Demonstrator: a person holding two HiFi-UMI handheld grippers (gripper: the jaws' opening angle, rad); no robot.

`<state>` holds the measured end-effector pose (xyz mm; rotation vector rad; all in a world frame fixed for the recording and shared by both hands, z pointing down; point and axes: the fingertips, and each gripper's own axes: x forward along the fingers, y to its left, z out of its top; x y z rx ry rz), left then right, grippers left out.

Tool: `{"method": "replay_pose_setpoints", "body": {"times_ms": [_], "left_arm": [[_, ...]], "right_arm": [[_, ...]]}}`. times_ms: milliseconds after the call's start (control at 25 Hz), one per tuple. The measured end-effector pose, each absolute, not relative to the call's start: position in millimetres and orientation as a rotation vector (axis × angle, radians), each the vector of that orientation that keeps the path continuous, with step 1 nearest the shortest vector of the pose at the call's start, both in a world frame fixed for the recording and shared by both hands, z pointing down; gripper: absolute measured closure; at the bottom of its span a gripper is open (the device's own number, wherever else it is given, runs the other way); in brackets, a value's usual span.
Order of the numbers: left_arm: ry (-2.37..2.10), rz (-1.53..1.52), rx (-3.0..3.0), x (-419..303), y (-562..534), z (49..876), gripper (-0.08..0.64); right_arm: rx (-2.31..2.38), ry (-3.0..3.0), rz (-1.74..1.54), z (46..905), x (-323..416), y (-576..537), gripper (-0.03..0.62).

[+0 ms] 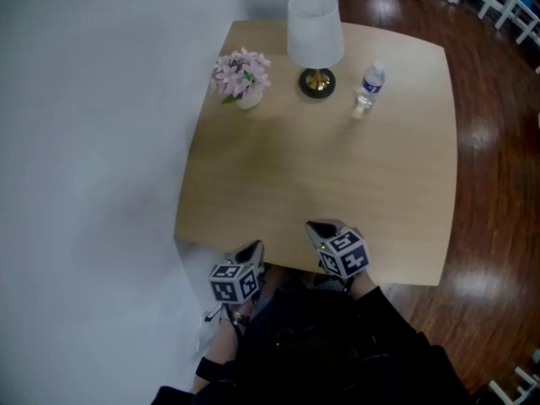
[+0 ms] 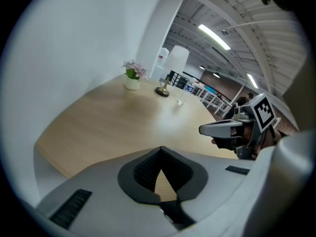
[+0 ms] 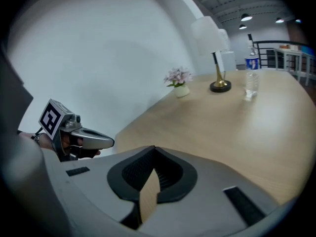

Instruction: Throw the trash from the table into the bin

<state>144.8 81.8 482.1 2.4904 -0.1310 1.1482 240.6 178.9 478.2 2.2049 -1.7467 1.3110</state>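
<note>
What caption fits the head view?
Left gripper and right gripper at the table's near edge; bottle, lamp, flowers beyond.

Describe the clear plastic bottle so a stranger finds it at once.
On the light wooden table, three things stand along the far side. The clear plastic bottle with a blue label is rightmost, next to the white-shaded lamp; it alone is transparent.

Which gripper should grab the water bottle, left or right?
Right, probably. The water bottle stands toward the far right of the table, and the right gripper is over the near edge on that side; the left gripper sits further left.
</note>
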Motion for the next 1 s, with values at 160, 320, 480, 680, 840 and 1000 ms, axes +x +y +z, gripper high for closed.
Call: {"method": "replay_pose_setpoints", "body": {"times_ms": [160,320,480,680,840,1000], "left_arm": [[0.071,1.181,2.540,179.9,99.6,480.1,0.555],[0.269,1.205,2.547,205.5,128.3,483.5,0.555],[0.412,1.252,2.553,211.6,154.1,485.1,0.555],[0.483,1.259,2.574,217.1,160.3,483.8,0.555],[0.490,1.261,2.585,215.6,157.1,481.2,0.555],[0.491,1.261,2.584,214.4,157.9,479.2,0.555]], "right_arm": [[2.379,-1.546,1.307,466.9,247.1,213.3,0.584],[2.536,-1.309,1.330,469.3,250.9,259.4,0.584],[2.659,-1.100,1.378,477.1,253.6,305.3,0.584],[2.782,-0.999,1.333,473.1,262.2,331.0,0.587],[2.789,-0.977,1.323,472.2,265.1,338.5,0.591],[2.790,-0.978,1.340,472.9,266.6,340.0,0.590]]}}
